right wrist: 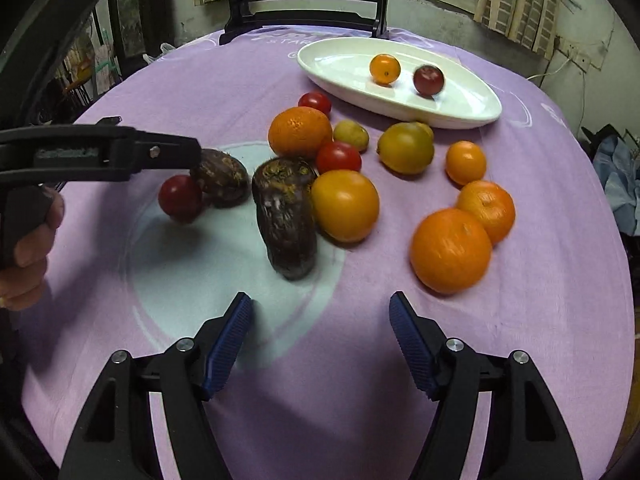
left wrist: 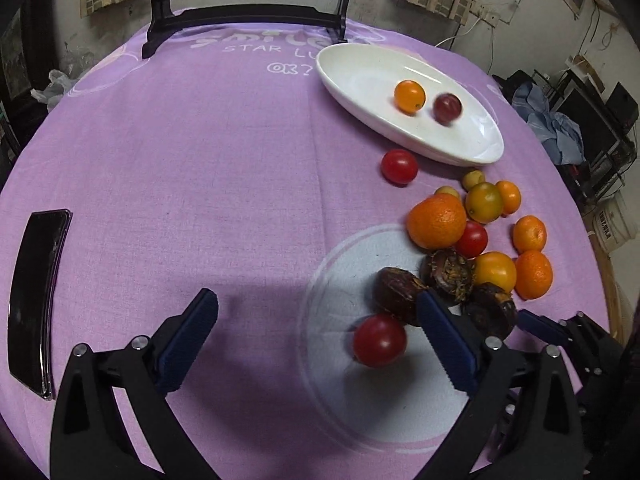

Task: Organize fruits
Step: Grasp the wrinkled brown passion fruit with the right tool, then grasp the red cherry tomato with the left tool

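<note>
A white oval dish (left wrist: 332, 68) (right wrist: 312, 60) holds an orange-yellow tomato (left wrist: 409, 97) (right wrist: 385, 68) and a dark red fruit (left wrist: 447, 108) (right wrist: 428, 79). Loose oranges, red and yellow tomatoes and dark brown rough fruits lie on the purple cloth in front of it. My left gripper (left wrist: 316, 306) is open, and a red tomato (left wrist: 380, 340) (right wrist: 180, 199) lies between its fingers, close to the right one, with no pad pressing on it. My right gripper (right wrist: 320, 304) is open over bare cloth, just short of a dark brown fruit (right wrist: 286, 220) and a big orange (right wrist: 450, 250).
A black phone (left wrist: 36, 300) lies at the cloth's left edge. A black wooden stand (left wrist: 248, 24) (right wrist: 304, 16) sits at the table's far side. A person's hand (right wrist: 32, 240) grips the left gripper's handle. The round table drops off to the right, with clutter beyond.
</note>
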### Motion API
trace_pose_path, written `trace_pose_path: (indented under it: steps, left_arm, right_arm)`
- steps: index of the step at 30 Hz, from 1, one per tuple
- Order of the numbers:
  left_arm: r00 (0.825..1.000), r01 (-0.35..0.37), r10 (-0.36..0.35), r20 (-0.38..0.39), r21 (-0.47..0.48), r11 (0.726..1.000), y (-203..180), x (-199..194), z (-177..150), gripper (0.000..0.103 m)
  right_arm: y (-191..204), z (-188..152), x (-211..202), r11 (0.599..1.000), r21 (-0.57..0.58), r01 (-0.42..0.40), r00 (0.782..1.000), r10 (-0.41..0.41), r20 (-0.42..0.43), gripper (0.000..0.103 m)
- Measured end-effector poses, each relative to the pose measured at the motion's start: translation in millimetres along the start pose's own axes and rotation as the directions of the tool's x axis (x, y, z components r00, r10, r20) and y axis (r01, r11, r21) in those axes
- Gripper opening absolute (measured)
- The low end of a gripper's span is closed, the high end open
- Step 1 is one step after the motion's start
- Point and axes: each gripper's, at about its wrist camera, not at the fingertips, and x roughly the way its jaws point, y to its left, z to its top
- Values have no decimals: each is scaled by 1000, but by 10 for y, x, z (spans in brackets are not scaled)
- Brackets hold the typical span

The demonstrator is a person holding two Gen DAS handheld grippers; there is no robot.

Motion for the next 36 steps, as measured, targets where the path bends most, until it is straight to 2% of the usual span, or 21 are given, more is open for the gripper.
trace_pose_path:
  steps: [2, 3, 4, 5, 6, 7, 9, 14, 17, 19, 22, 25, 28, 29, 30, 32, 36]
  left_arm:
    - [1000, 21, -20, 13, -28, 999, 59, -56, 20, 97]
    - [1000, 18, -17, 18, -42, 999, 95, -74, 25, 97]
    - [1000, 16, -15, 22, -51, 999, 120, -83, 33, 97]
    - [1000, 14, -12, 26, -61, 998, 151, -91, 44, 97]
    - [1000, 11, -9, 29, -68, 998, 170, -93, 48, 97]
    - [1000, 8, -6, 29, -72, 997, 179, -88, 53, 97]
    - [1000, 16, -15, 19, -70, 997, 165, -69, 48, 97]
    - [997, 59, -60, -47, -28, 998, 15, 65, -32, 97]
    - [998, 49, -48, -36, 21, 999, -102, 56, -87, 98]
    - [1000, 13, -12, -16, 68, 998, -190, 40, -139, 98]
    - [998, -60, 64, -30, 121, 991, -289, 102, -255, 98]
    - [995, -84, 93, -47, 160, 983, -331, 183, -340, 98]
    - [992, -120, 123, -8, 171, 978, -353, 182, -356, 97]
    - [993, -115, 116, 5, 181, 977, -367, 174, -345, 94]
    - [995, -102, 104, 1, 190, 976, -385, 176, -340, 80]
    - [995, -98, 99, 4, 202, 975, -431, 168, -340, 74]
    - [997, -75, 71, 23, 247, 966, -557, 150, -366, 52]
  right_arm:
    - [18, 88, 55, 1000, 22, -8, 1000, 8, -4, 72]
    - [33, 123, 74, 1000, 27, -7, 1000, 7, -1, 68]
    - [53, 160, 91, 1000, 25, 0, 1000, 0, 3, 60]
    - [75, 201, 108, 999, 28, 21, 1000, -21, 7, 59]
    - [61, 226, 118, 999, 42, 21, 1000, -21, 10, 50]
    - [48, 241, 117, 998, 58, 20, 1000, -21, 18, 31]
    - [47, 235, 97, 997, 73, -12, 1000, 11, 24, 24]
    - [-57, 49, -64, 993, 109, -45, 999, 41, 34, 24]
    - [-170, -137, -194, 989, 135, -53, 998, 48, 42, 24]
    - [-228, -236, -262, 988, 144, -49, 998, 43, 44, 24]
    - [-303, -348, -342, 988, 150, -44, 998, 37, 50, 24]
    - [-334, -395, -369, 987, 152, -51, 997, 42, 58, 23]
    - [-320, -397, -364, 987, 149, -67, 996, 57, 69, 24]
    - [-310, -398, -359, 987, 145, -74, 995, 64, 72, 24]
    - [-307, -399, -355, 986, 144, -80, 995, 70, 72, 24]
    - [-305, -411, -343, 986, 142, -85, 995, 76, 69, 24]
    - [-326, -419, -352, 985, 144, -91, 994, 81, 73, 24]
